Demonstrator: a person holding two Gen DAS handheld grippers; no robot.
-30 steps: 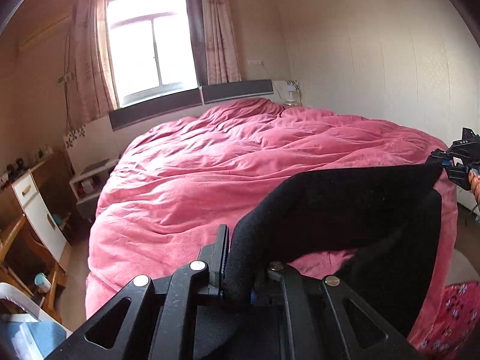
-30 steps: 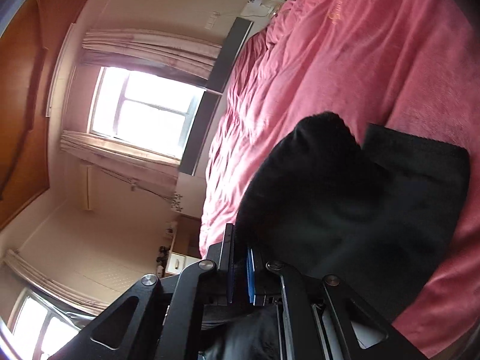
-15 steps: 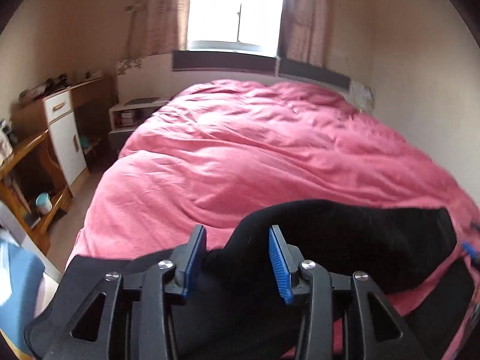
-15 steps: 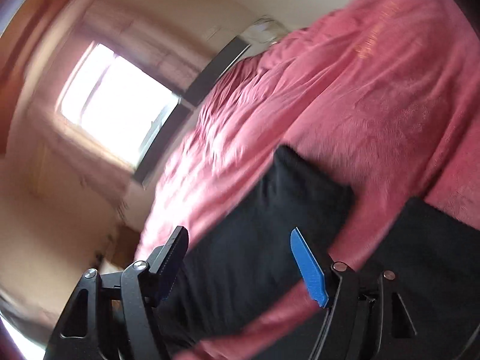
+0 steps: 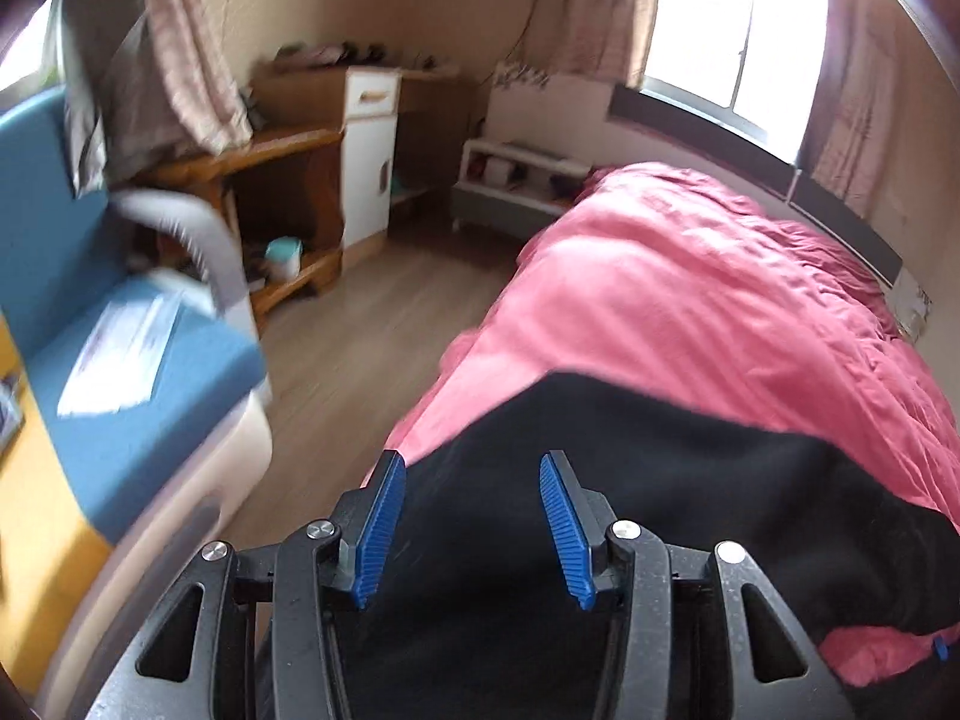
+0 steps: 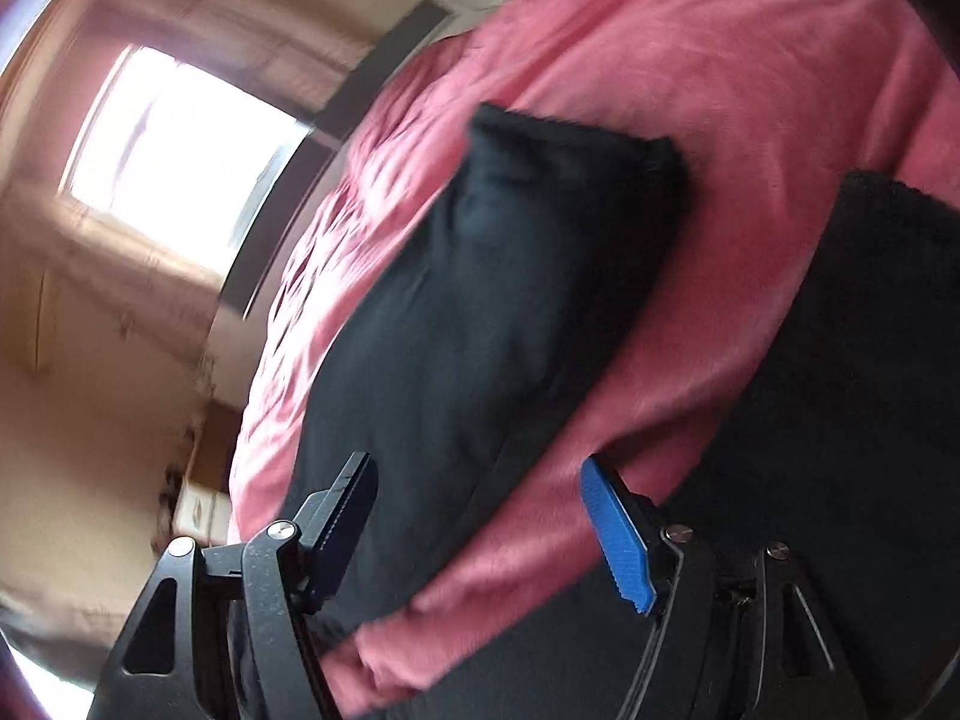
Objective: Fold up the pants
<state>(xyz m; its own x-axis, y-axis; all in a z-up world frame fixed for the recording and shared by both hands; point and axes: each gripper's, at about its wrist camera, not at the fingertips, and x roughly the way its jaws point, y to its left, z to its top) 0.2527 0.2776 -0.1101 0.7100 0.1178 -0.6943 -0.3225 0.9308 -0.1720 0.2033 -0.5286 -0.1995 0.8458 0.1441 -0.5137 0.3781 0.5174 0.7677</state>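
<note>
Pants [image 5: 630, 498] spread low in frame on bed [image 5: 690, 300]; left gripper [image 5: 468, 525] and right gripper [image 6: 480, 531] agape, empty. Advise regrasping the hem squarely.

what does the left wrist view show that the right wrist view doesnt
Only the left wrist view shows the wooden floor, a blue chair, a wooden desk, a white cabinet and the left claw, open over black cloth. Only the right wrist view shows the two black pant legs lying apart, pink between them, and the right claw, open. Both share the pink duvet, the black pants and a bright window.
</note>
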